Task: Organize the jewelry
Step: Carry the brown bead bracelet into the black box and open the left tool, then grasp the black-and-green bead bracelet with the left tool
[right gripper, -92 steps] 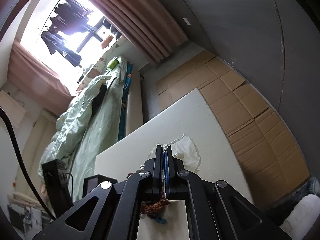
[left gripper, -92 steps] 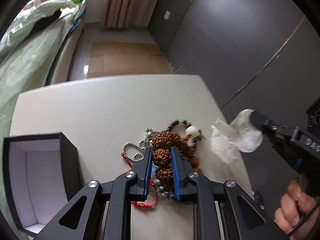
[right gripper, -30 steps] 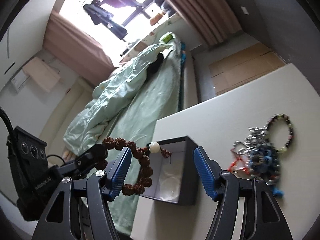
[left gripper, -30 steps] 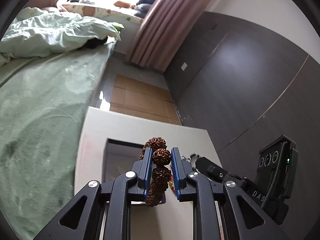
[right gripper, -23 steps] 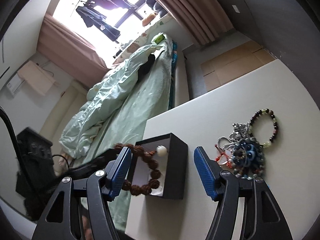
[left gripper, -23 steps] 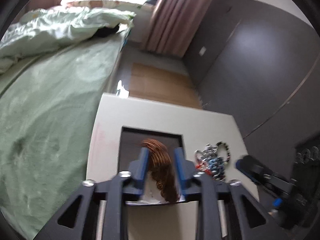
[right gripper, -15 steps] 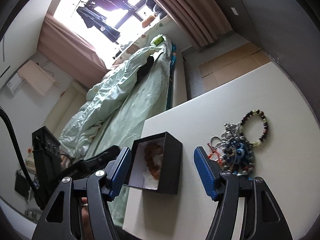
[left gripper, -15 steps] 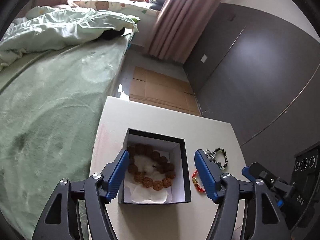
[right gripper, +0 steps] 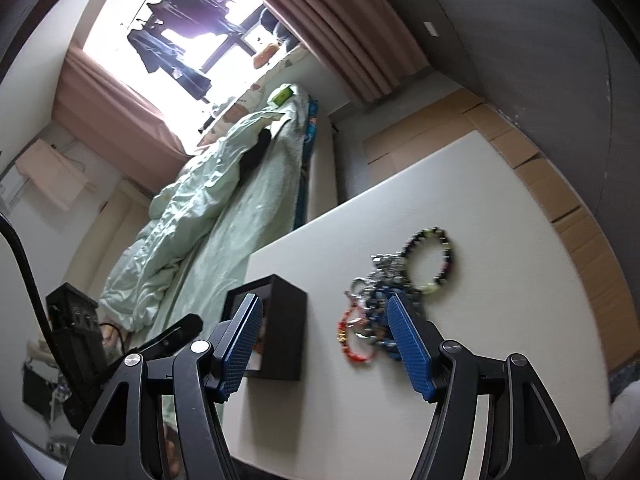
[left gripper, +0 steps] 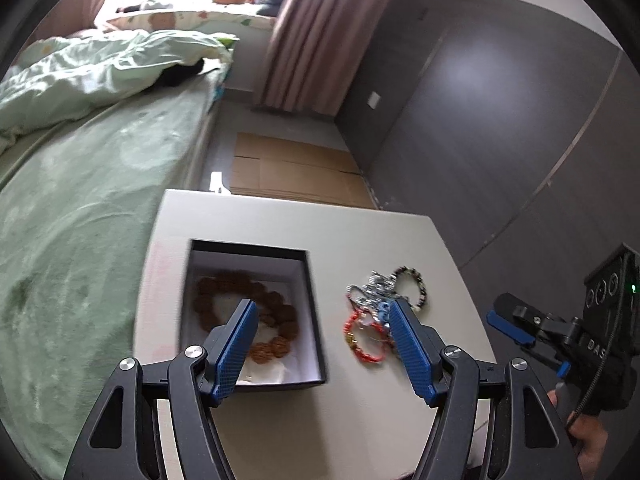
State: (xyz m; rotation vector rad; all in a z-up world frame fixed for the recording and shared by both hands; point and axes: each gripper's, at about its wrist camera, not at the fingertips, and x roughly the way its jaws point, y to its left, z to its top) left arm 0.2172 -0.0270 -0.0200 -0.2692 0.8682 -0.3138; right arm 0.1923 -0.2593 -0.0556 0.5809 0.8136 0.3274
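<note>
A black box (left gripper: 313,304) with a white inside stands on the white table (left gripper: 380,232). A brown seed-bead bracelet (left gripper: 280,312) lies in it. My left gripper (left gripper: 322,314) hangs open above the box's right wall, nothing between its blue pads. To the right lies a tangle of jewelry (left gripper: 374,304): a red bead bracelet (left gripper: 354,338), a silver chain, blue beads and a dark bead bracelet (left gripper: 414,284). In the right wrist view my right gripper (right gripper: 324,312) is open and empty above the table, between the box (right gripper: 286,332) and the jewelry pile (right gripper: 380,304).
A bed with a green quilt (left gripper: 80,152) runs along the table's left edge. Flattened cardboard (left gripper: 288,172) covers the floor beyond the far edge. A dark grey wall (left gripper: 500,100) is on the right. A hand (left gripper: 588,444) holds the right gripper's handle.
My left gripper opened and let the brown bracelet drop into the box, then shifted right toward the jewelry pile. The right gripper stayed open and moved toward the pile.
</note>
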